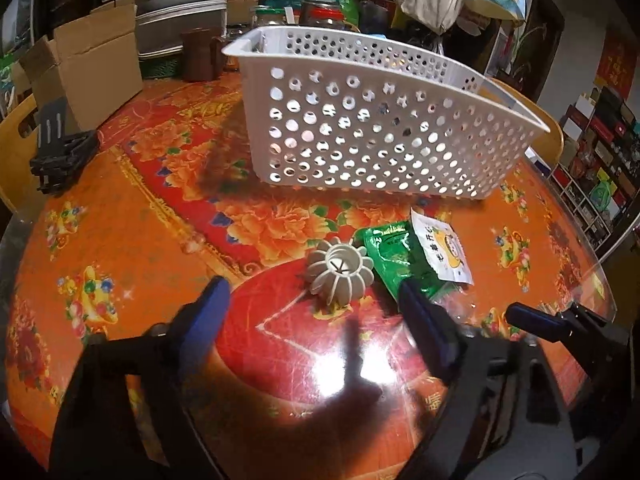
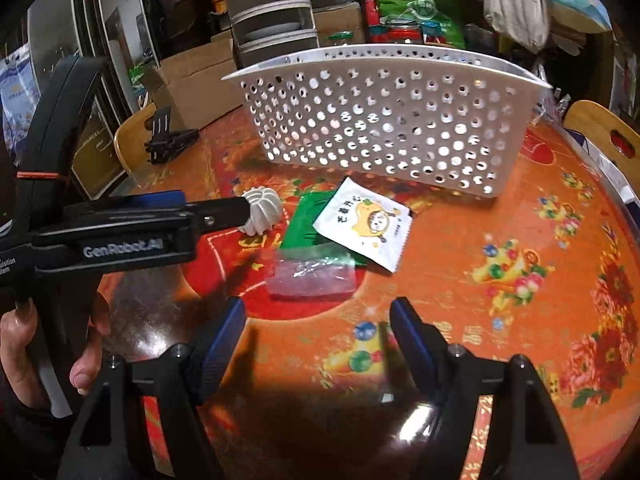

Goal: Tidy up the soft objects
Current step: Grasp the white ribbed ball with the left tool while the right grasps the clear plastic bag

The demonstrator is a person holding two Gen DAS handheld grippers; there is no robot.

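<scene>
A white perforated basket (image 1: 372, 128) (image 2: 384, 128) stands on the table's far side. In front of it lie a cream ribbed pumpkin-shaped object (image 1: 340, 274) (image 2: 262, 210), a green packet (image 1: 388, 256) (image 2: 310, 222), a white cartoon sachet (image 1: 442, 250) (image 2: 362, 222) overlapping it, and a clear plastic bag (image 2: 310, 278). My left gripper (image 1: 314, 300) is open, just short of the ribbed object; it also shows in the right wrist view (image 2: 240, 208). My right gripper (image 2: 318, 320) is open, just short of the clear bag; its fingers show in the left wrist view (image 1: 532, 318).
The round table has an orange and red floral cover (image 1: 120, 220) under glass. A black folded stand (image 1: 60, 156) (image 2: 168, 140) and a cardboard box (image 1: 88, 64) sit at the left. Jars, bags and stacked containers (image 2: 268, 12) crowd the back. Wooden chairs (image 2: 600, 132) flank the table.
</scene>
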